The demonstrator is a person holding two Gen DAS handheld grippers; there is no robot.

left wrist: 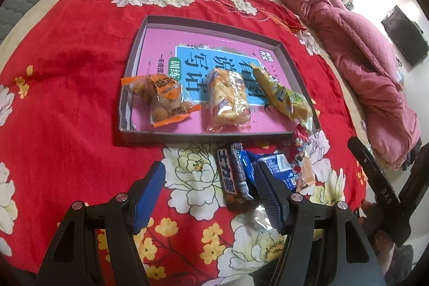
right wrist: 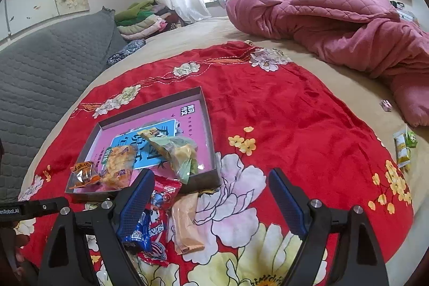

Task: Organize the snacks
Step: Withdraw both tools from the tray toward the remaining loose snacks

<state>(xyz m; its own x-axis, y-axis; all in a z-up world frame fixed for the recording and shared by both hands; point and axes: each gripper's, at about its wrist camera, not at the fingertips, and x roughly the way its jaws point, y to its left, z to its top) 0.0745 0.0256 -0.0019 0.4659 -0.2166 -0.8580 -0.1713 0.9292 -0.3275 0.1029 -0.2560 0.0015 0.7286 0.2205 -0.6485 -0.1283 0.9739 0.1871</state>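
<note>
Scene: bed covered by a red floral cloth. On it sits a shallow grey cardboard tray lined with a pink sheet carrying a blue panel of large Chinese characters; a green oval on it reads 训练.

Inside the tray, left wrist view, three snacks lie side by side along the near edge:
- orange-and-clear packet of round brown pieces, Chinese print on its orange band, not legible;
- clear-wrapped golden crispy bar in the middle;
- yellow-green crinkled wrapper on the right, its end overhanging the tray's near right corner.

Outside the tray, just beside its near wall, loose snacks lie in a heap on the cloth:
- dark brown chocolate bar with white characters 士力架;
- shiny blue foil packet with a white printed label, QR code visible in the right wrist view;
- red cartoon-printed packet;
- pale orange translucent stick packet, touching the red one.

Left gripper: blue-padded fingers spread apart, holding nothing; the right-hand finger overlaps the blue packet in the view, contact cannot be told.

Right gripper: fingers likewise spread wide and empty, the left-hand pad over the heap.

Gripper bodies read "DAS" and "enRoboLAI" (partly cut off).

A pink quilted duvet lies bunched at the bed's far side, well apart.
</note>
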